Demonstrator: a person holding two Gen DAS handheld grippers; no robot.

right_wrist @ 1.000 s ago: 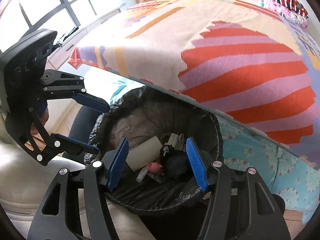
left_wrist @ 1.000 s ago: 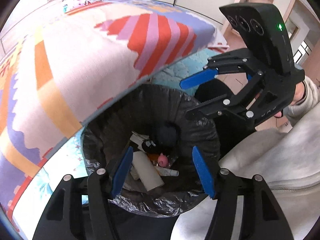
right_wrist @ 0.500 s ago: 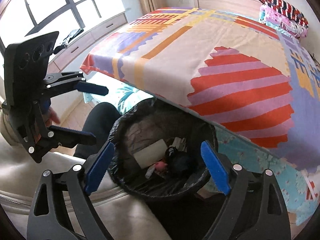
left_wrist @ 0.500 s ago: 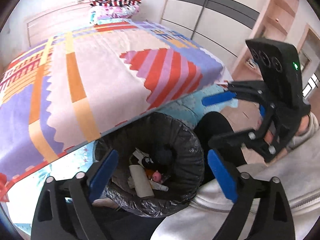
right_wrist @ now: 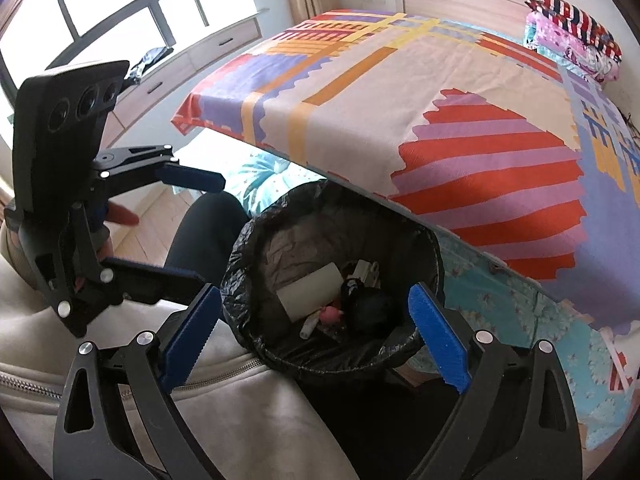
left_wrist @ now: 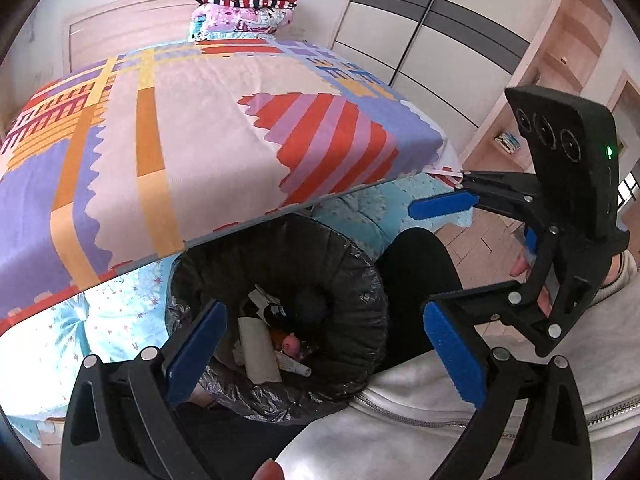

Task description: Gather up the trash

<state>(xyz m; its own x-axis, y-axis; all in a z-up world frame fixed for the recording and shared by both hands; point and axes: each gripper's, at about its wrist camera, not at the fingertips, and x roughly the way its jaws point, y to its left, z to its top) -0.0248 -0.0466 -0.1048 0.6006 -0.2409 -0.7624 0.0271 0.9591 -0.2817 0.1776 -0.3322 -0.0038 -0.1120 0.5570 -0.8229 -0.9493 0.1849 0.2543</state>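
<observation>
A round bin with a black bag stands on the floor against the bed's side. Inside it lie a white paper roll, a small pink thing, a dark round thing and other scraps. My left gripper is open and empty, held above and short of the bin; it shows at the left in the right wrist view. My right gripper is open and empty above the bin's near rim; it shows at the right in the left wrist view.
A bed with a patterned cover fills the far side, with folded bedding at its head. A wardrobe stands right, a window left. The person's grey jacket and dark trouser leg lie close below.
Both grippers have pulled up and back from the bin, which now looks smaller and farther. Both jaws have spread wider. The trash inside has not moved.
</observation>
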